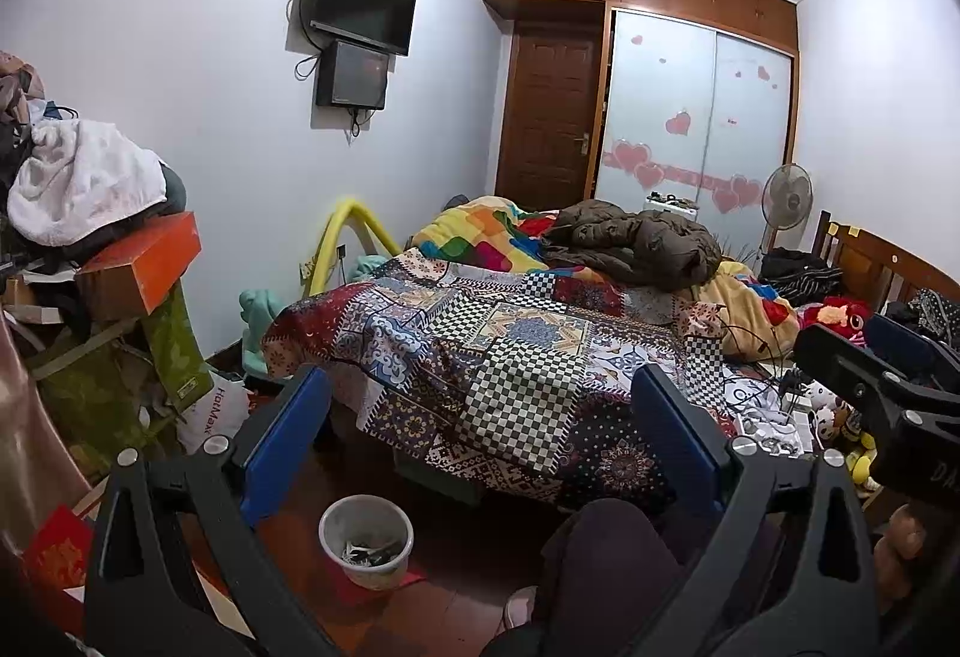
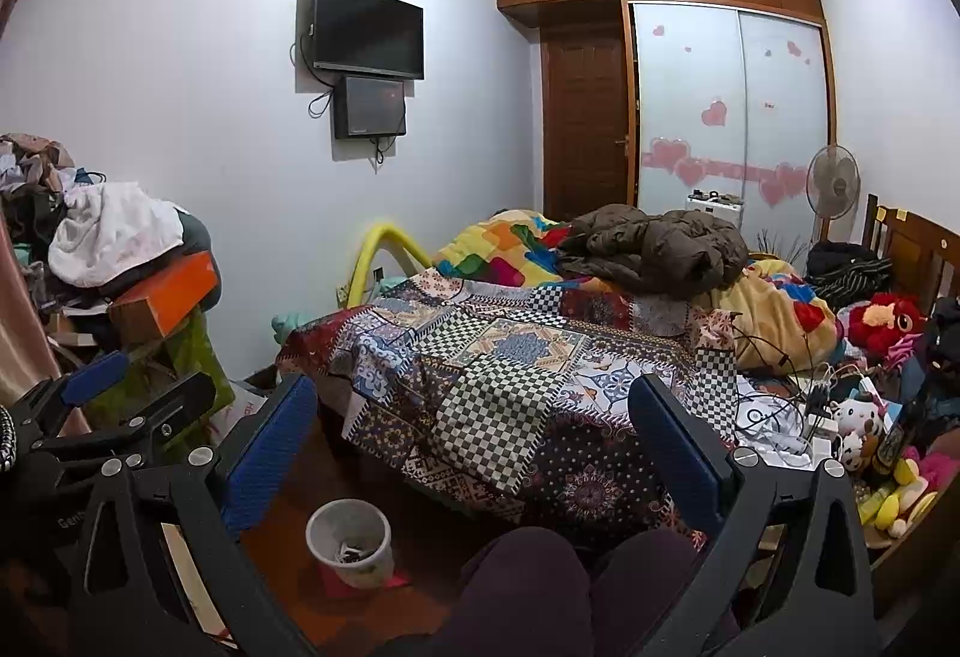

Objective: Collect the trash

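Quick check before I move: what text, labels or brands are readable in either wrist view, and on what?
"HotMax": white bag on the floor, left wrist view.
"DA", cut off: right gripper body, left wrist view.
"Gen", cut off: left gripper body, right wrist view.
Green box label: too small to read.

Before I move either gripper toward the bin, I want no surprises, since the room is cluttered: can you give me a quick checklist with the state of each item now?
1. Left gripper open and empty: ok, jaws wide apart, nothing between them.
2. Right gripper open and empty: ok, same.
3. White bin upright on the floor by the bed: ok.
4. Room left in the bin: ok, only some scraps at the bottom.
5. Trash to pick identified: cannot tell; the cables and small items on the bed's right side are too jumbled to sort.
6. Path down to the bin: not ok, the person's knees sit close beside it.
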### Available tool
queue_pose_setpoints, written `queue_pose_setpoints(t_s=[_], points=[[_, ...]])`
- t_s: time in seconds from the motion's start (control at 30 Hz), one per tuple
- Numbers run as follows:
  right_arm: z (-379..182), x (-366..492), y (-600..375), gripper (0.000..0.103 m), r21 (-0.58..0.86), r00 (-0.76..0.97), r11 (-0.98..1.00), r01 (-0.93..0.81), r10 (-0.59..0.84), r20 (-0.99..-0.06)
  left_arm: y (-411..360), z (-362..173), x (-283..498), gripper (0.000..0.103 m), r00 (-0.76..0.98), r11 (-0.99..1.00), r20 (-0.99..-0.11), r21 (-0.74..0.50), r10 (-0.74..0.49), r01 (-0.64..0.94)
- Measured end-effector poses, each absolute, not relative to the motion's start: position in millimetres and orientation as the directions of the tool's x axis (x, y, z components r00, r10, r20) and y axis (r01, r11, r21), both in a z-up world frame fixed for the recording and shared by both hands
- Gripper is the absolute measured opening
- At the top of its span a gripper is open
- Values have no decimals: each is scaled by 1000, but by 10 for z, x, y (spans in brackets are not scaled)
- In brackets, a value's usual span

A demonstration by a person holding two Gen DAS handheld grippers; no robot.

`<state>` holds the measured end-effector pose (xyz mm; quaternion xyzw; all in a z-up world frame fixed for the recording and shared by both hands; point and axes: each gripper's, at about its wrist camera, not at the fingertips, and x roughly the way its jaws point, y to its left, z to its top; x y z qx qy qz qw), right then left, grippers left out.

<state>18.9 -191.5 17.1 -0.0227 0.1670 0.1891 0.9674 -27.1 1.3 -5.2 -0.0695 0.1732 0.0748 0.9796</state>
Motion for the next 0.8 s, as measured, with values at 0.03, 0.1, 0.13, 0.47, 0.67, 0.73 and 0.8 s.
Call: queue_pose_setpoints(t_s=[0.03, 0.1, 0.13, 0.47, 0.67, 0.73, 0.8], points=[[166, 192, -1913, 103, 18, 873, 928, -373, 358, -332, 12, -46, -280, 101, 931, 980, -346, -113, 118, -166], [177, 195, -1913, 103, 18, 873, 928, -373, 358, -331, 13, -43, -288, 101, 934, 981, -342, -116, 107, -156], [170, 195, -1914, 103, 18, 873, 927, -374, 359, -330, 15, -40, -292, 101, 935, 981, -341, -118, 103, -151], [178, 196, -1912, 103, 16, 874, 927, -374, 358, -327, 4, -34, -293, 101, 937, 983, -338, -121, 88, -136], [171, 190, -1932, 103, 23, 873, 928, -373, 359, -330, -11, -40, -302, 101, 938, 984, -333, -108, 95, -138], [170, 185, -1934, 103, 25, 873, 928, -372, 359, -330, -15, -42, -302, 101, 938, 985, -333, -108, 93, -136], [163, 186, -1935, 103, 27, 872, 928, -371, 358, -333, -20, -41, -293, 101, 937, 985, -335, -105, 93, -135]])
